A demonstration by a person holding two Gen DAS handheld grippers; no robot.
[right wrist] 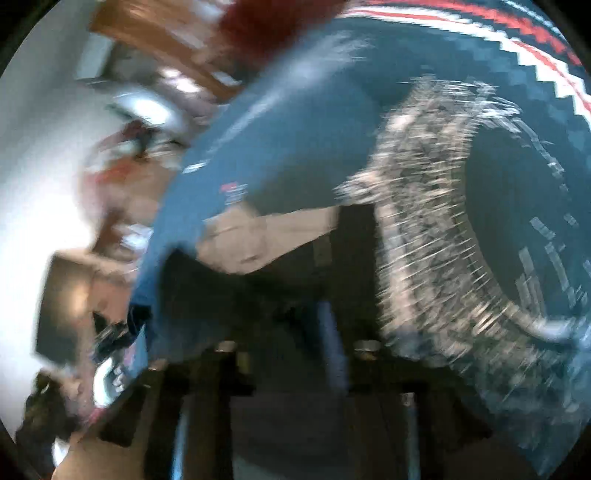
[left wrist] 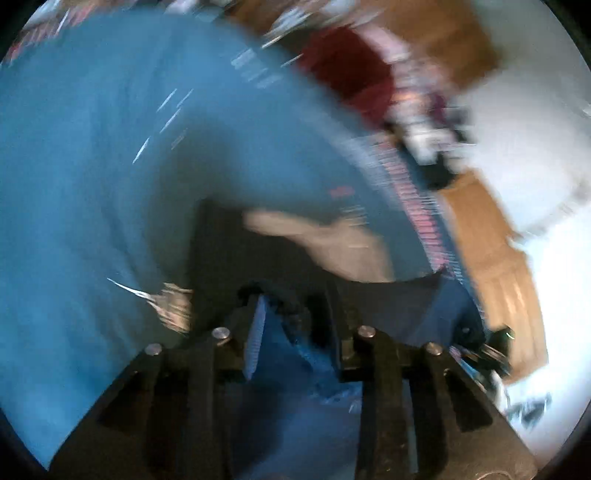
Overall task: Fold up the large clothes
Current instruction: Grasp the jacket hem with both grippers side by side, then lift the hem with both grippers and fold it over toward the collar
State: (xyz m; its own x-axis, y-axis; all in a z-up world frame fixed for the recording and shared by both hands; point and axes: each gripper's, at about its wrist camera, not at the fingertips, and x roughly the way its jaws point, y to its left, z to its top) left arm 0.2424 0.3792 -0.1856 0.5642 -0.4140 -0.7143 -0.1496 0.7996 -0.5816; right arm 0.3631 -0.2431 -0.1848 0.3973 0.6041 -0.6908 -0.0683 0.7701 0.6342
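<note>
Both views are heavily blurred by motion. A large blue garment [left wrist: 92, 166] fills the left wrist view, with a red and white striped band [left wrist: 417, 206] along its edge. My left gripper [left wrist: 291, 314] is shut on a fold of this blue cloth. A tan patch [left wrist: 332, 240] shows at the dark opening of the garment. In the right wrist view the same blue garment [right wrist: 295, 129] drapes over my right gripper [right wrist: 303, 317], which looks shut on its edge. A grey-white print [right wrist: 424, 221] curves across the cloth, and the striped band [right wrist: 517, 44] runs along the top.
Wooden furniture [left wrist: 491, 251] and a white surface [left wrist: 535, 129] lie to the right in the left wrist view, and a dark red cloth [left wrist: 347, 70] sits above. A dark box-like thing [right wrist: 62, 302] and wood [right wrist: 155, 33] stand to the left in the right wrist view.
</note>
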